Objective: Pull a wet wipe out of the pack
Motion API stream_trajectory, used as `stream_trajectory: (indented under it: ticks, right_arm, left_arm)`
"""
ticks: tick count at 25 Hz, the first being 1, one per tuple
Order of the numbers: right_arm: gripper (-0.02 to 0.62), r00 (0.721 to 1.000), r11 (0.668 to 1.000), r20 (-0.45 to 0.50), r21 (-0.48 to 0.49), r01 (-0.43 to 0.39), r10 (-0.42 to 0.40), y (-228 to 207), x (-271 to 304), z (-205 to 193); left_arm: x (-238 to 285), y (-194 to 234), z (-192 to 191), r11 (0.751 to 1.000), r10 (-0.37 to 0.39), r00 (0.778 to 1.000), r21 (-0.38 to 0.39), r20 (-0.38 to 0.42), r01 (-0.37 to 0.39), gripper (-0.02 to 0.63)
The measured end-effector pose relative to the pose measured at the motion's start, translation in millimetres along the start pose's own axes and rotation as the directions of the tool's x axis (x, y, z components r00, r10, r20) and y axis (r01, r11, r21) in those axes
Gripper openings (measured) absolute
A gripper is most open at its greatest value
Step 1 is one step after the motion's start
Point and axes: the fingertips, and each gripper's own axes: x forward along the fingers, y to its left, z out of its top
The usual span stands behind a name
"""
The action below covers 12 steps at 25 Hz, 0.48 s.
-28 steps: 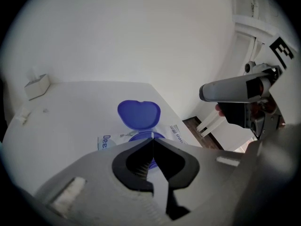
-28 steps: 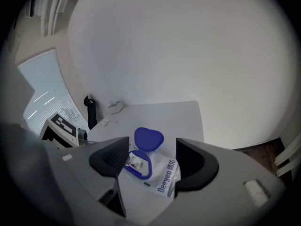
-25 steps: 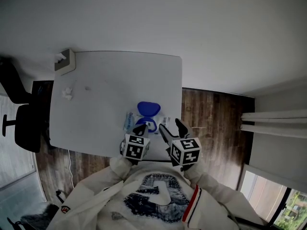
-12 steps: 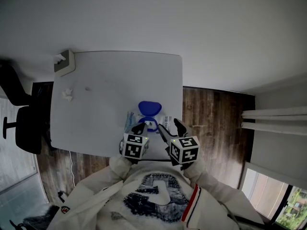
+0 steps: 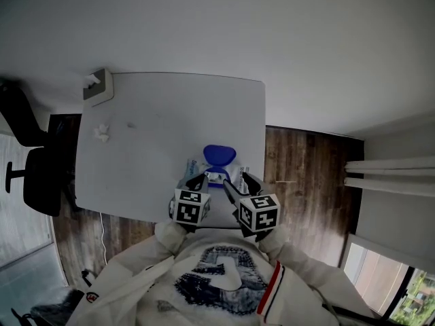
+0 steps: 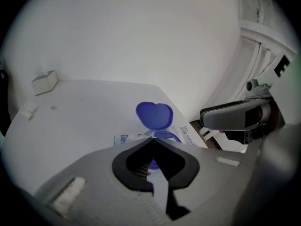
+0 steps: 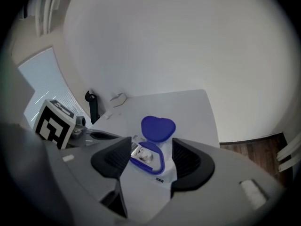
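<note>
The left tongs were closed and empty, with their tips just short of the wipe pack. The right tongs stood wide, their jaws just then narrowing. The pack's open blue lid lay framed between them, untouched.

Grey box and crumpled tissue on white table

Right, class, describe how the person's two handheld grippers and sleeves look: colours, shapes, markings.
The left gripper and the right gripper both have light grey moulded bodies that end in black jaws with ribbed inner faces. Each carries a cube printed with black-and-white square markers. The person wears white sleeves.
</note>
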Motion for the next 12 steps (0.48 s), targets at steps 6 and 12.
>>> stream_trajectory:
  ticks: [6, 12]
  right_arm:
    - [0.258, 1.000, 1.000, -0.029, -0.010, -0.008, 0.008, 8.8, 13.3, -8.5]
    - [0.245, 0.997, 0.999, -0.073, -0.039, -0.014, 0.011, 15.4, 27.6, -20.3]
  left_arm:
    - [0.1, 14.3, -7.6, 1.000, 0.018, 1.000, -0.018, -0.010, -0.018, 0.012]
    - [-1.4, 18.7, -12.6, 1.000, 0.015, 1.000, -0.026, -0.019, -0.015, 0.012]
